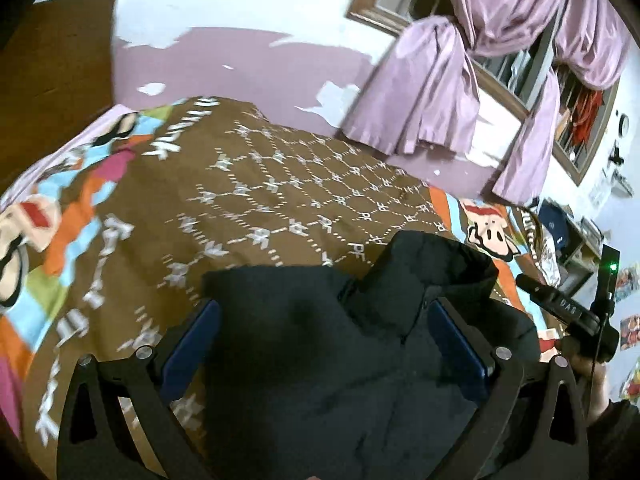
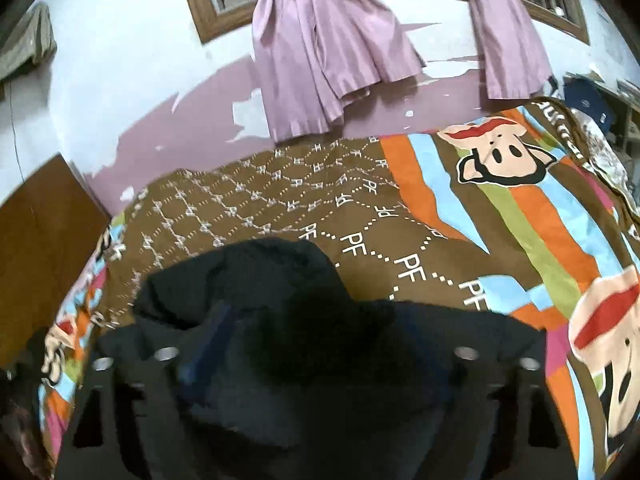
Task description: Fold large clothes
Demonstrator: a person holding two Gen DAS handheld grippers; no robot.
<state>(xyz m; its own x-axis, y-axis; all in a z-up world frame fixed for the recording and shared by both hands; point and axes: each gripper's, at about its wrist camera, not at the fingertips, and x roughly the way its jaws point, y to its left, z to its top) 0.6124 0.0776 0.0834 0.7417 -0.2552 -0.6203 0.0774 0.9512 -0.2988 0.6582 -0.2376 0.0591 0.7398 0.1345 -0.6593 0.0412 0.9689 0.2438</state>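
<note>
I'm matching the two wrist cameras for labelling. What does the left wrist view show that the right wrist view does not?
Only the left wrist view shows the other gripper's black handle with a green light, held in a hand at the right edge.

Only the right wrist view shows a grey cloth hanging on the wall at the upper left.

Both show the dark garment between blue-padded fingers, the patterned bedspread, the lilac curtain and a wooden headboard.
</note>
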